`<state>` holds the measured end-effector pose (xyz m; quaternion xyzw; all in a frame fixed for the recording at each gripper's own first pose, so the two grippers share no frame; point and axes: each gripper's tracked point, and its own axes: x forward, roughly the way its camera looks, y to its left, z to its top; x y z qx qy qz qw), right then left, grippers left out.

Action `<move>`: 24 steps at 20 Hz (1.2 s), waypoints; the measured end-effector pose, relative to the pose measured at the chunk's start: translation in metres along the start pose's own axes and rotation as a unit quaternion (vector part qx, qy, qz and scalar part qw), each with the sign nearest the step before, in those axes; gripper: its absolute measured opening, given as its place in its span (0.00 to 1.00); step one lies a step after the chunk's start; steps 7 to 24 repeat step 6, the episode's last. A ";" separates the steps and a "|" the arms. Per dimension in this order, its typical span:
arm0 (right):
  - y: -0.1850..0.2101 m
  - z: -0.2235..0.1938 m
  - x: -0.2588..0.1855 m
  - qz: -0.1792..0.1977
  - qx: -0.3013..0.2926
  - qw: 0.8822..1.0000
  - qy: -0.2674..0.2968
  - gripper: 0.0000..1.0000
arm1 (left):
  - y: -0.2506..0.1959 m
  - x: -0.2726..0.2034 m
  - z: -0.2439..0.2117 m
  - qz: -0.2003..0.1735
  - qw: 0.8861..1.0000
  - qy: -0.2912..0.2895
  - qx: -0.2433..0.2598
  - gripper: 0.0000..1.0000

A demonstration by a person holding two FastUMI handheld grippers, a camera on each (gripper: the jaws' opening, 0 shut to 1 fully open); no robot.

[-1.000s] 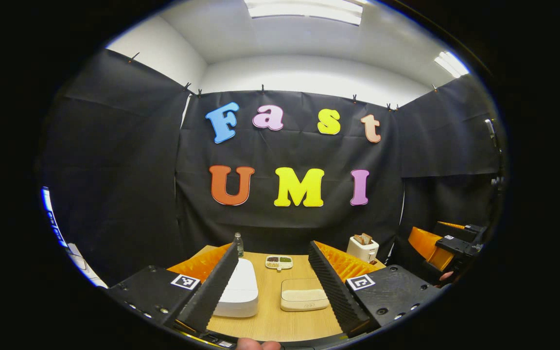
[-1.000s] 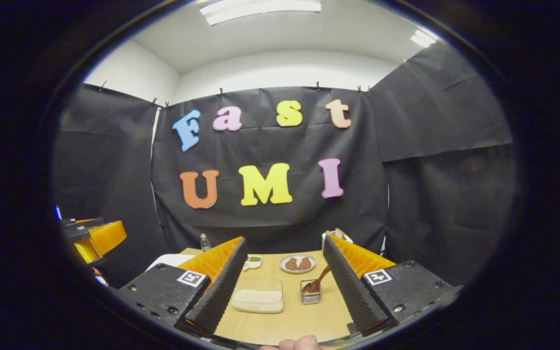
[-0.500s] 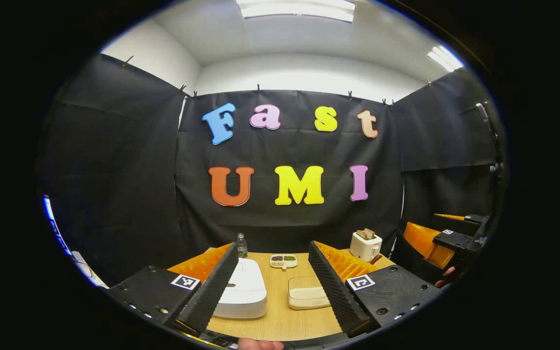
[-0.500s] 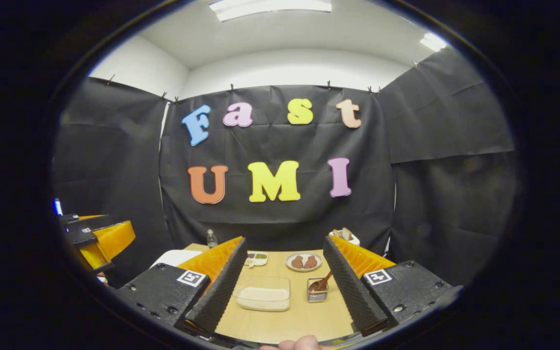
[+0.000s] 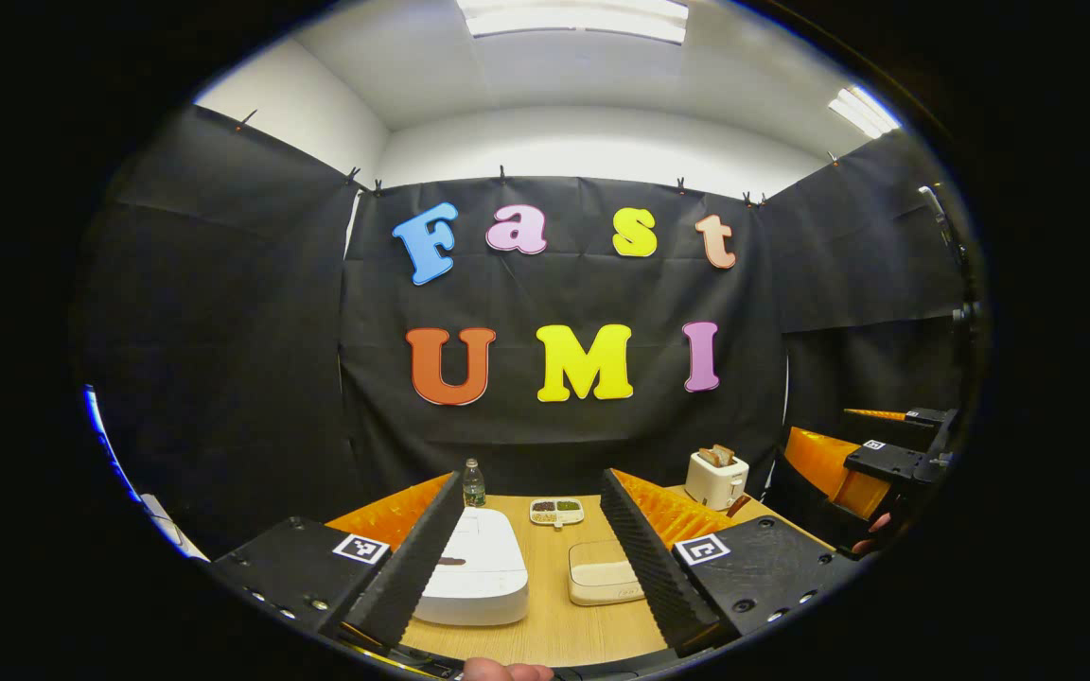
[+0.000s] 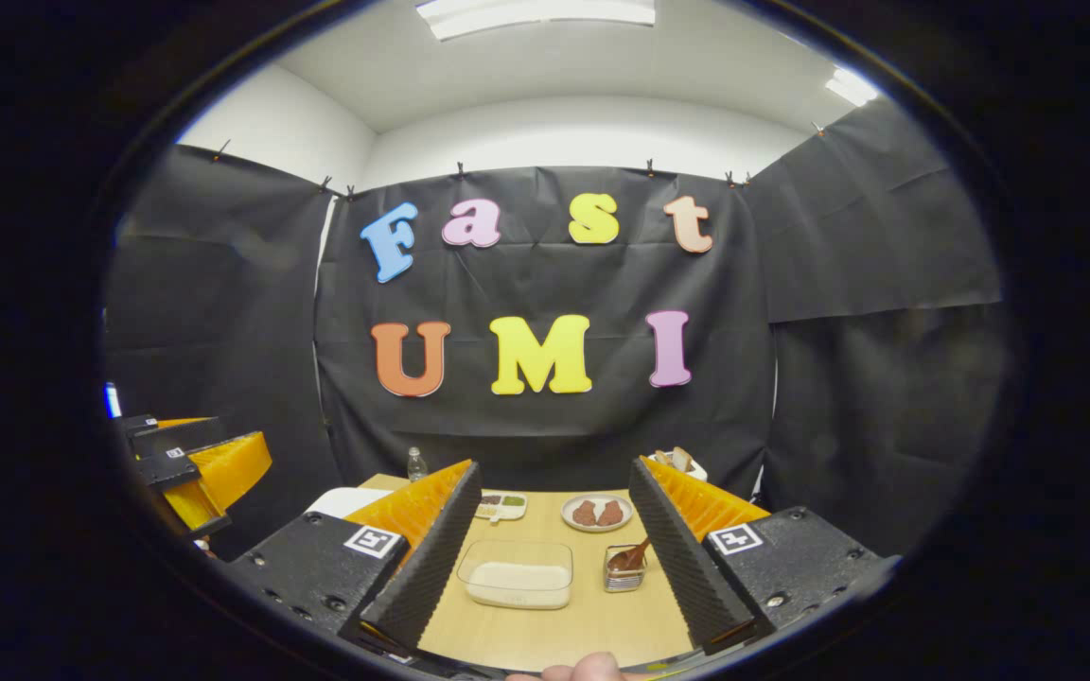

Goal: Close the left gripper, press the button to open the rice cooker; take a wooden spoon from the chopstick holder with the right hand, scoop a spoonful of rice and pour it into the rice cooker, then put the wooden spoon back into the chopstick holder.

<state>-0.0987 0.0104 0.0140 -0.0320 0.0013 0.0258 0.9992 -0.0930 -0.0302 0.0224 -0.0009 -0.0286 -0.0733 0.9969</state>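
A white rice cooker (image 5: pixel 474 569) with its lid down lies on the wooden table (image 5: pixel 545 619), just ahead of my left gripper (image 5: pixel 531 515), which is open and empty above it. To its right sits a clear box of rice (image 5: pixel 602 579), also seen as the rice box (image 6: pixel 517 573) in the right gripper view. A small chopstick holder (image 6: pixel 623 567) stands beside that box with a wooden spoon (image 6: pixel 635 553) leaning in it. My right gripper (image 6: pixel 553 501) is open and empty, raised short of both. A corner of the rice cooker (image 6: pixel 342 500) peeks out at left.
A water bottle (image 5: pixel 474 483), a divided snack dish (image 5: pixel 556 512) and a white toaster (image 5: pixel 715 479) with bread stand at the table's back. A plate (image 6: pixel 597 513) with two brown pieces lies behind the holder. The other gripper (image 5: pixel 871 463) hangs at right, its counterpart (image 6: pixel 200 463) at left.
Both grippers have moved forward and tipped slightly down, so the cooker, rice box and holder sit closer and more fully between the fingers. Both stay open.
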 end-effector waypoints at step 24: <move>0.002 0.000 0.005 0.000 -0.001 1.000 -0.001 1.00 | 0.001 0.005 -0.002 0.000 1.000 0.002 0.001 0.94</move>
